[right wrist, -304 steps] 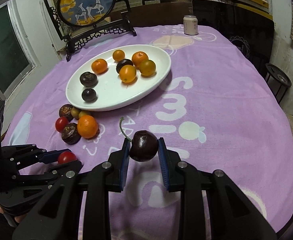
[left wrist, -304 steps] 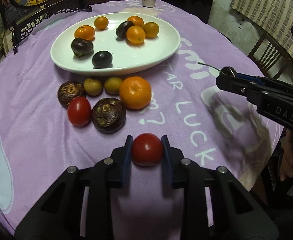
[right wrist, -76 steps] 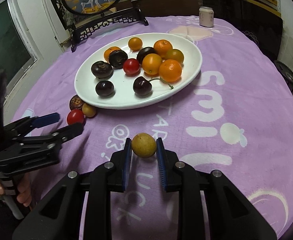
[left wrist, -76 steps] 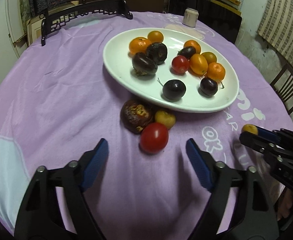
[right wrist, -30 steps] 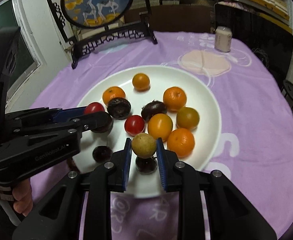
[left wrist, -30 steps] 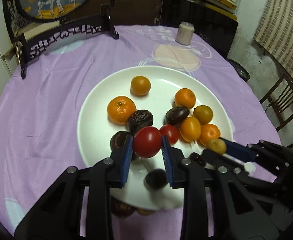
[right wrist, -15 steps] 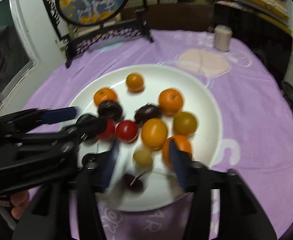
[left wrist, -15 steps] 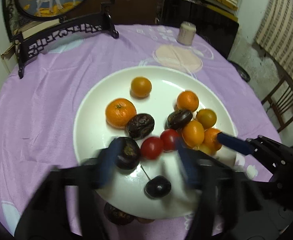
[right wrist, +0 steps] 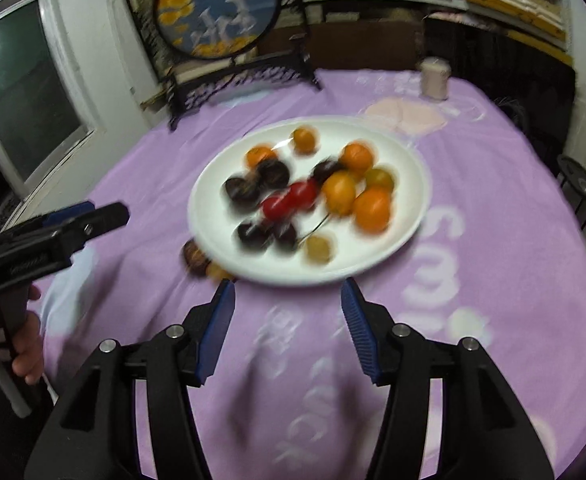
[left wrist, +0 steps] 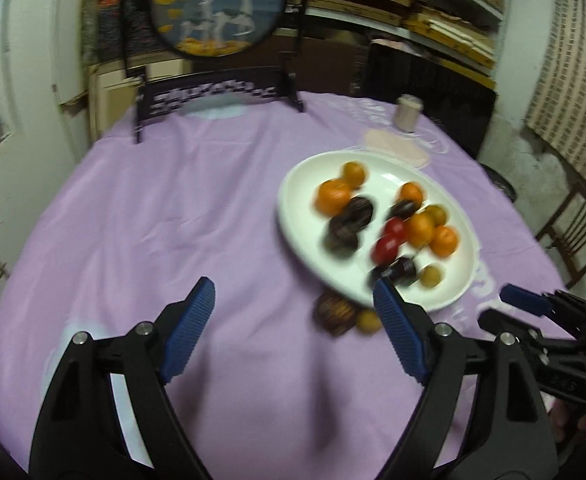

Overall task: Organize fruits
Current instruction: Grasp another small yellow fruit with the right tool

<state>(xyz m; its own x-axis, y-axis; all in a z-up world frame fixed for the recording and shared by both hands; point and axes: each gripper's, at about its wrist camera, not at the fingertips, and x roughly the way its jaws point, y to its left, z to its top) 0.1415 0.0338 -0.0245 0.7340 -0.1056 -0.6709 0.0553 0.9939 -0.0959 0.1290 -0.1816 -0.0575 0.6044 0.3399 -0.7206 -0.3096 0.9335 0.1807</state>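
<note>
Blue-padded jaws on your left gripper (left wrist: 293,332) and right gripper (right wrist: 287,320) now gape empty; the red tomato (left wrist: 386,249) and yellow-green fruit (right wrist: 318,249) they carried lie on the white oval plate (left wrist: 293,220). Only your right view shows your hand (right wrist: 23,356).

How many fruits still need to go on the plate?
Nearly finished. Most of the fruit already sits on the white plate. Nothing is in hand: the left hand-held gripper and the right hand-held gripper are both open. Two seem left on the purple cloth by the plate's near edge: a dark brown fruit and a small yellow fruit.
</note>
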